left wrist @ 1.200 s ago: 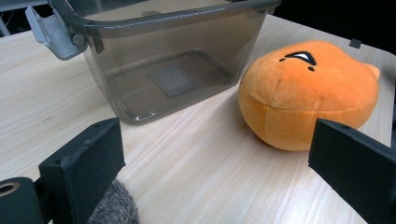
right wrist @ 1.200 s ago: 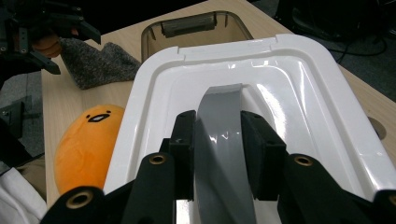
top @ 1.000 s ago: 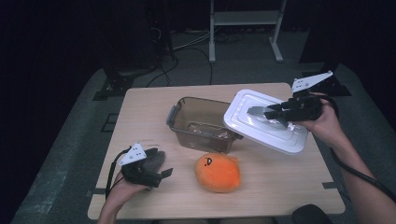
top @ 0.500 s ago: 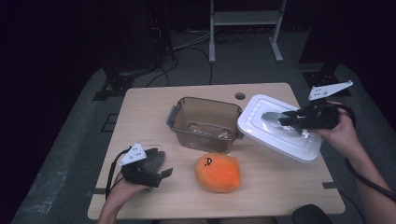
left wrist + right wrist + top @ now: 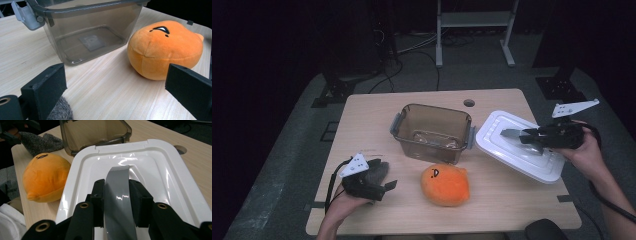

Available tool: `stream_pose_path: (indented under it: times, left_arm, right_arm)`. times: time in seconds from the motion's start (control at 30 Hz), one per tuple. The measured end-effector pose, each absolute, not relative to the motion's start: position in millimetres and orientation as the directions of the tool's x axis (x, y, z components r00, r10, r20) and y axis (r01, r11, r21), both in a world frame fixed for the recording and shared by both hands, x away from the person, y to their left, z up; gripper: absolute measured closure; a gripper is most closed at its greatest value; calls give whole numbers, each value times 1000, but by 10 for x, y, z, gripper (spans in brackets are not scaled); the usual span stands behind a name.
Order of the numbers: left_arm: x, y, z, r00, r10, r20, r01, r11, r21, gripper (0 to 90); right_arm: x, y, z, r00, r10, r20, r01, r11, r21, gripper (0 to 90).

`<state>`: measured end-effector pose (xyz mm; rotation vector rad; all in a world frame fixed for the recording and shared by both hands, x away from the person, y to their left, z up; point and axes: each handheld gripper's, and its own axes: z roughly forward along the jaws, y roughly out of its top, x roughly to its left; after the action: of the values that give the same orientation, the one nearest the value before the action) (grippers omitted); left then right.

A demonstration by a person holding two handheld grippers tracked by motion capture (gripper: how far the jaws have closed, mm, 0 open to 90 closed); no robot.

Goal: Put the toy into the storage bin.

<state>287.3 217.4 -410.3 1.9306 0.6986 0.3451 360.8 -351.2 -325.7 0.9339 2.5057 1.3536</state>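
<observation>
1. Right tool (image 5: 518,135) is clamped on the grey handle strip (image 5: 119,195) of the white lid (image 5: 512,155), its jaws narrow with the strip pinched between them.
2. That lid hangs tilted over the bench's right edge, its long axis running from the far side toward the near right corner; the clear brown container (image 5: 432,131) lies just beside its lower-left edge, so the right hand is the nearer one to it.
3. Left tool (image 5: 388,185) rests near the near-left corner with its jaws wide and nothing between them, a grey fuzzy cloth (image 5: 374,172) under it.
4. An orange plush toy (image 5: 446,184) sits between the container and the near edge.
5. Pale wooden bench (image 5: 362,130); dark room with grey floor (image 5: 292,150).
</observation>
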Motion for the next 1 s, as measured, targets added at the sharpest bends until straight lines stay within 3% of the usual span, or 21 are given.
stream_pose_path:
  times: [1.0]
  left_arm:
    - [2860,2163,-4080,794,605,-61,311,-318,895,28]
  right_arm:
    - [3557,-3695,-3860,-751,617,236,540,367,758,662]
